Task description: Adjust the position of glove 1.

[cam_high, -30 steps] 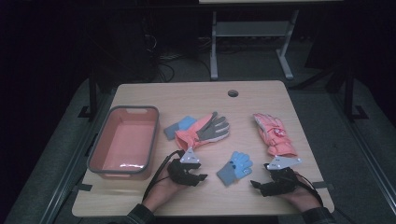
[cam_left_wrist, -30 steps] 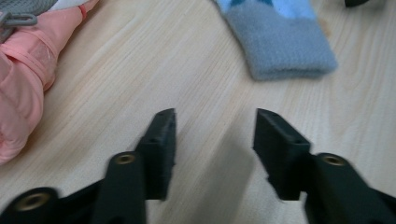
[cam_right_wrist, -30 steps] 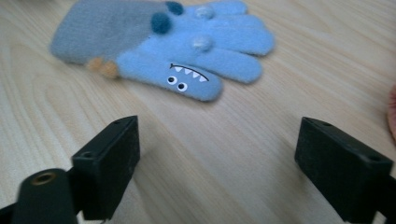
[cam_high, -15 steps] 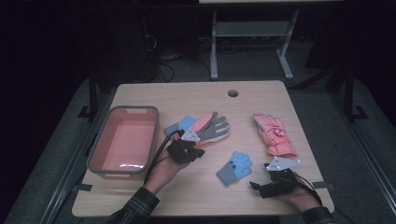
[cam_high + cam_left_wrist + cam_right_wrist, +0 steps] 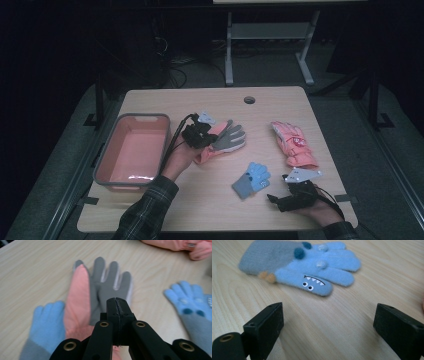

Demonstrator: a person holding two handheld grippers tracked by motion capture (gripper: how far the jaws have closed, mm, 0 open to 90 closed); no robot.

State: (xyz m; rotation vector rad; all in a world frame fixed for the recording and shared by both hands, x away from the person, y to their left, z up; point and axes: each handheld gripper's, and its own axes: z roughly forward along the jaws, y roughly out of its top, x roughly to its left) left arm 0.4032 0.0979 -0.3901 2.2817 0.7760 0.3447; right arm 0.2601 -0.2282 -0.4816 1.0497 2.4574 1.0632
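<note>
A pink and grey glove point(image 5: 227, 140) point(image 5: 100, 287) lies palm up at the table's middle. My left gripper point(image 5: 201, 135) point(image 5: 116, 303) hovers over its palm, jaws pressed together with no fabric showing between the tips. A light blue glove point(image 5: 47, 325) lies beside that glove's cuff. A second blue glove point(image 5: 251, 179) point(image 5: 312, 265) point(image 5: 192, 310), with a toothy face on the thumb, lies nearer the front. My right gripper point(image 5: 275, 199) point(image 5: 329, 322) rests just to the right of it, jaws wide apart and nothing between them. A pink glove point(image 5: 294, 142) lies at the right.
A pink bin point(image 5: 105, 160) stands at the table's left, close to my left forearm. A round hole point(image 5: 249, 99) sits in the tabletop near the far edge. A metal frame point(image 5: 270, 35) stands on the floor beyond the table.
My left hand has moved away from the front edge and risen over the pink and grey glove, hiding the blue glove beside it in the high view. The right hand has stayed put.
</note>
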